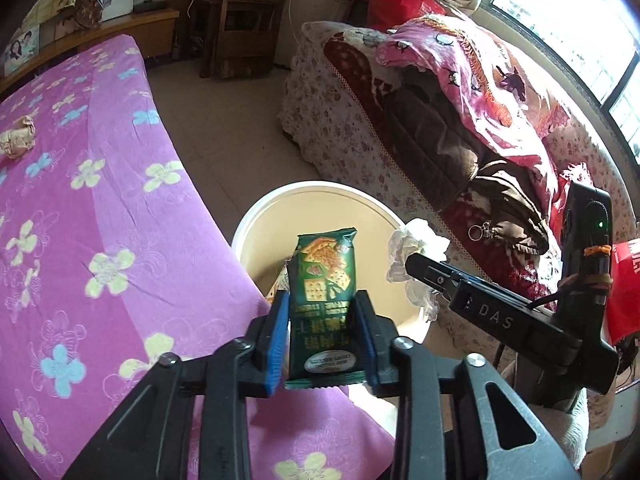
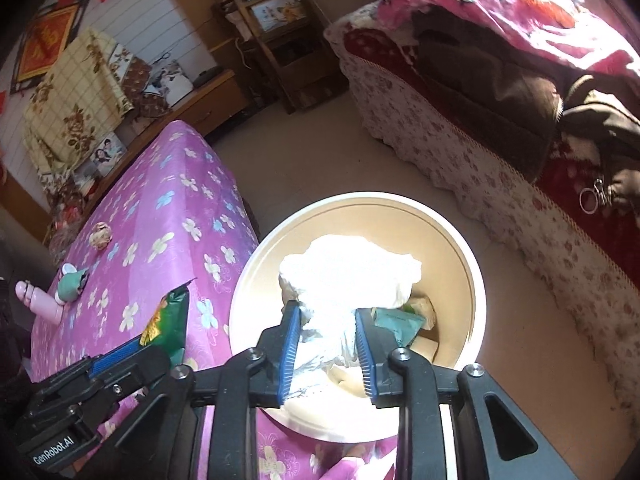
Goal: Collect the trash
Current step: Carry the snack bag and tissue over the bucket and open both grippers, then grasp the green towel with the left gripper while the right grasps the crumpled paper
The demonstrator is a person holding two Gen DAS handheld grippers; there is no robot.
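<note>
A crumpled wrapper [image 1: 17, 137] lies on the purple flowered bedspread [image 1: 120, 208].

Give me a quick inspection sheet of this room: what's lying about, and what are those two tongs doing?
Surface: purple flowered tablecloth, beside the bin.
Job's things: green cracker wrapper and white crumpled paper, both over the cream bin; teal packet already inside; crumpled ball on the cloth.
Clutter: pink bottle, teal-and-white object.
Tongs: left tongs shut on the wrapper; right tongs shut on the paper.
Cables: black cord at the right tongs.
Surroundings: sofa with pink blanket, wooden chair, window.
</note>
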